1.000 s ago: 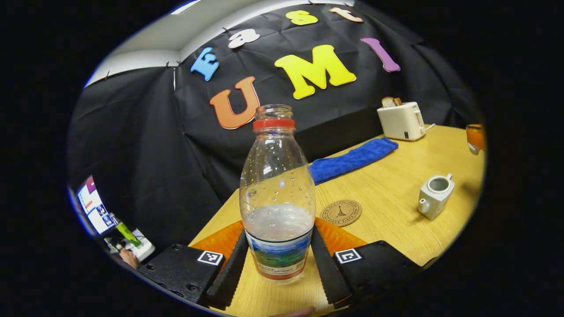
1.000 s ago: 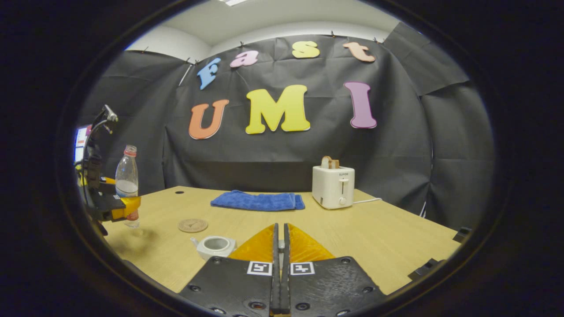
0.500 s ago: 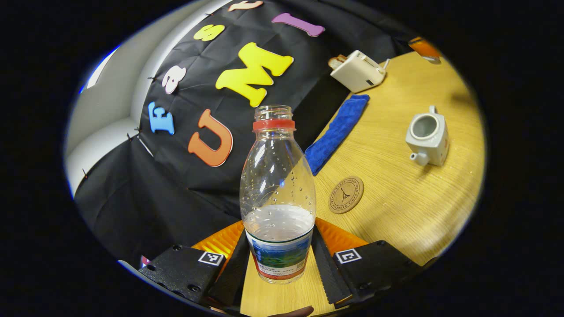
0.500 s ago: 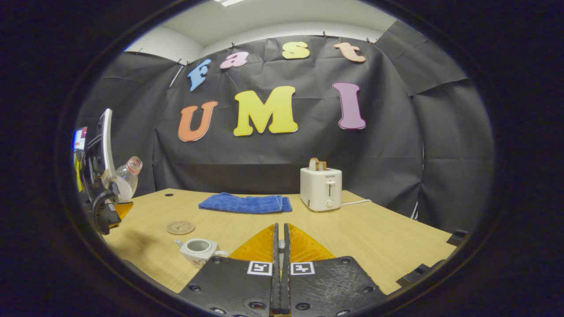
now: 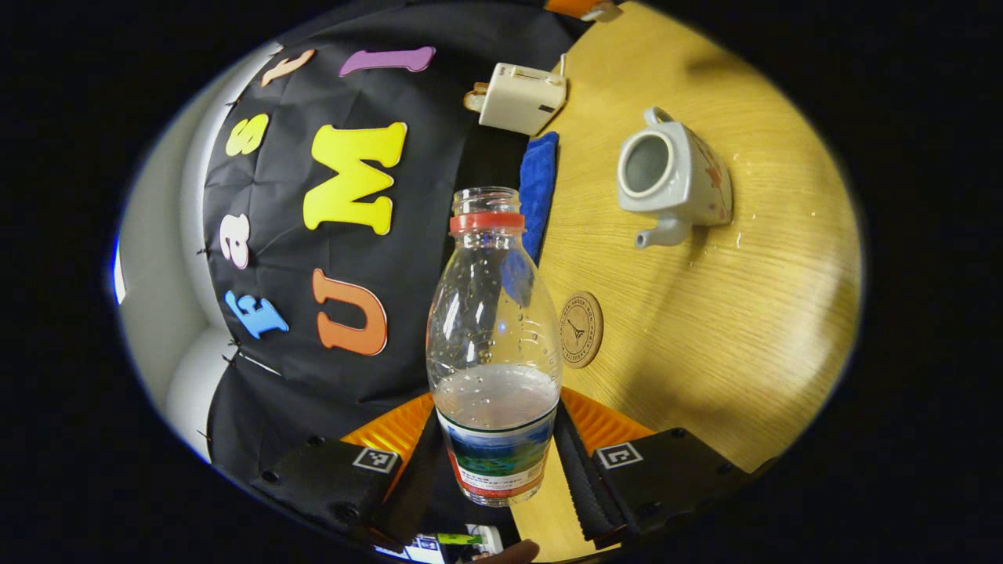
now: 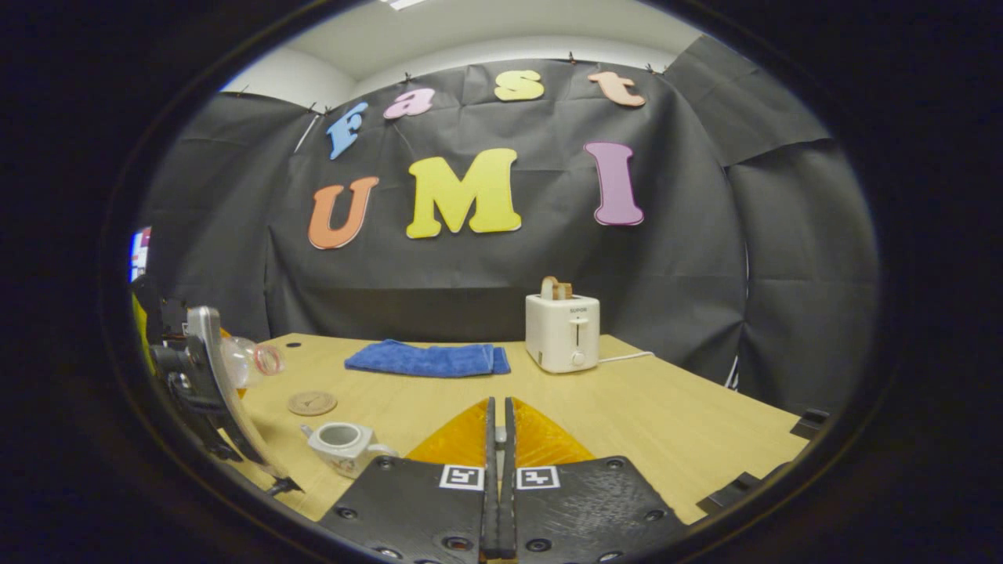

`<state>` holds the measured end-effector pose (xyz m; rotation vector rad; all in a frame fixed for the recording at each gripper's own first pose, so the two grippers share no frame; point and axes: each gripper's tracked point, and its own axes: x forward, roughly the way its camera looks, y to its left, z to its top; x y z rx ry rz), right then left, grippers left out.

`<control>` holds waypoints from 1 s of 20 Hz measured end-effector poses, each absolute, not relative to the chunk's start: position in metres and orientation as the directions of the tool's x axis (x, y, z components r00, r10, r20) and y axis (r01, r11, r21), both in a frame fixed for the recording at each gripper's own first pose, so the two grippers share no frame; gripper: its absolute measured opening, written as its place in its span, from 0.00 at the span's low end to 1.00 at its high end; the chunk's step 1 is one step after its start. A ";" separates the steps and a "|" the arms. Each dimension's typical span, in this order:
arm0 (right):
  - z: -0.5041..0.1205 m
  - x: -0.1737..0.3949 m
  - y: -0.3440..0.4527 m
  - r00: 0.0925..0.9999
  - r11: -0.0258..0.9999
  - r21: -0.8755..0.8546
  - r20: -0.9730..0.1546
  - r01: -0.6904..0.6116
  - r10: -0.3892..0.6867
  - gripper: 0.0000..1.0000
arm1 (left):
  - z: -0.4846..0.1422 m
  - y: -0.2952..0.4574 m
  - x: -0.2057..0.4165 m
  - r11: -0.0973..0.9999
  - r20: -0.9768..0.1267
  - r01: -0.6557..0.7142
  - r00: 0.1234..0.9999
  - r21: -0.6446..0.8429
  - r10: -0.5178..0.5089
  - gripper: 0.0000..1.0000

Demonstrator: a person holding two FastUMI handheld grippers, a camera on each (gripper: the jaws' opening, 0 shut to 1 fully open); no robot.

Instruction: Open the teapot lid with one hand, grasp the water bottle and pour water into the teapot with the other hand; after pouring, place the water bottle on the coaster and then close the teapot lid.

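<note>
while tipped sideways, left gripper clamps water bottle.

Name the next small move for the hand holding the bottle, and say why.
Probably carry the tilted clear plastic water bottle, clamped by the left gripper, until its mouth is over the lidless white ceramic teapot: the mouth still sits short of the opening.

Left claw tipped over sideways, squeezing the water bottle on both sides. Right claw level, fingers pressed together.
</note>
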<state>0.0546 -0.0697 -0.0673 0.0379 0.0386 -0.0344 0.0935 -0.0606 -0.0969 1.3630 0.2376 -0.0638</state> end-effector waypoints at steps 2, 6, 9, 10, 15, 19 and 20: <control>-0.068 0.056 -0.075 0.998 0.998 0.026 -0.038 0.052 -0.051 0.01 | -0.098 -0.057 0.094 0.160 -0.219 0.201 0.970 0.966 0.105 0.76; -0.069 0.058 -0.076 0.998 0.998 0.020 -0.042 0.056 -0.055 0.00 | -0.096 -0.061 0.095 0.071 -0.225 0.218 0.966 0.973 0.126 0.76; -0.068 0.059 -0.080 0.997 0.998 0.016 -0.039 0.064 -0.063 0.00 | -0.097 -0.066 0.090 -0.006 -0.221 0.223 0.966 0.975 0.135 0.77; -0.069 0.059 -0.081 0.997 0.998 0.018 -0.042 0.065 -0.064 0.01 | -0.098 -0.069 0.090 -0.032 -0.221 0.227 0.966 0.973 0.132 0.77; -0.070 0.061 -0.087 0.996 0.996 0.036 -0.050 0.076 -0.074 0.00 | -0.097 -0.072 0.089 -0.120 -0.216 0.233 0.966 0.965 0.143 0.77; -0.072 0.063 -0.089 0.996 0.996 0.047 -0.056 0.076 -0.073 0.00 | -0.085 -0.080 0.094 -0.179 -0.169 0.191 0.977 0.965 0.130 0.77; -0.073 0.063 -0.091 0.995 0.996 0.052 -0.060 0.076 -0.073 0.01 | -0.082 -0.083 0.096 -0.193 -0.163 0.184 0.979 0.964 0.121 0.76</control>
